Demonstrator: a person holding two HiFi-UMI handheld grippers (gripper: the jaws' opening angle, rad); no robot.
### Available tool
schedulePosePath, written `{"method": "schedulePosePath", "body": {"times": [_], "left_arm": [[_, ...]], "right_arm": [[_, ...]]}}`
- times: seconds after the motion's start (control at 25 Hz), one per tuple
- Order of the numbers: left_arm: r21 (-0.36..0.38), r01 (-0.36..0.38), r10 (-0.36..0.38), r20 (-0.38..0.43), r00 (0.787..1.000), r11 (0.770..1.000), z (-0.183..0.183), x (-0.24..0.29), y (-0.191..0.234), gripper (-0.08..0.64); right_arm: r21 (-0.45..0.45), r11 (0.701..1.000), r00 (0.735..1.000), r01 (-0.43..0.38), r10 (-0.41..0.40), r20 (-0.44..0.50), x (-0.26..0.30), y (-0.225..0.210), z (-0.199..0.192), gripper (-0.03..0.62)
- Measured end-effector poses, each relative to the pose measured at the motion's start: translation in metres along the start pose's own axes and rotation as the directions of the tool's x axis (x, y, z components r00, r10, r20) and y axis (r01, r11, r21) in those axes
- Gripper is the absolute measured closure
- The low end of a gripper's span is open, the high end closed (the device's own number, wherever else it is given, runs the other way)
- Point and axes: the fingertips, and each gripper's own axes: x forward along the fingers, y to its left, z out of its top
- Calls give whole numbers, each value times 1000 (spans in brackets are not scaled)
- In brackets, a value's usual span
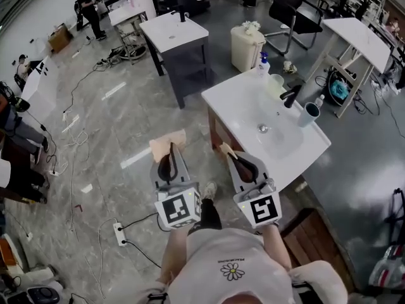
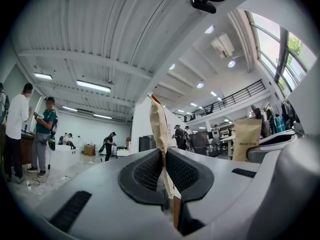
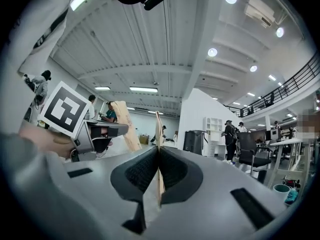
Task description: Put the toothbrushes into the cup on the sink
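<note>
In the head view my left gripper point(image 1: 169, 161) is shut on a flat brown paper packet point(image 1: 166, 145), held above the floor left of the sink. My right gripper point(image 1: 238, 159) is shut on a second brown packet point(image 1: 226, 149), at the near edge of the white sink counter point(image 1: 235, 100). The contents of the packets do not show. A pale blue cup point(image 1: 310, 114) stands on the counter's far right, beside the black tap point(image 1: 290, 95). In the left gripper view, the left gripper point(image 2: 162, 156) pinches its packet point(image 2: 159, 126) edge-on. In the right gripper view, the right gripper point(image 3: 158, 156) likewise pinches its packet point(image 3: 158, 131).
A soap bottle point(image 1: 263, 62) and a pale tumbler point(image 1: 276, 82) stand at the counter's far end. A cream bin point(image 1: 246, 46) is behind the sink, a white table point(image 1: 173, 30) to the left. Cables and a power strip point(image 1: 119, 233) lie on the floor. People stand far off.
</note>
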Motion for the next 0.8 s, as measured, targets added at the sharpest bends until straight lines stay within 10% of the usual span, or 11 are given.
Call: {"method": "schedulePosePath", "body": {"times": [0.8], "left_arm": [[-56,154,-152,41,988,987,-12,270,26,525]], "right_arm": [[125,968,972,219,-205,-114,223,-156,-57,578]]}}
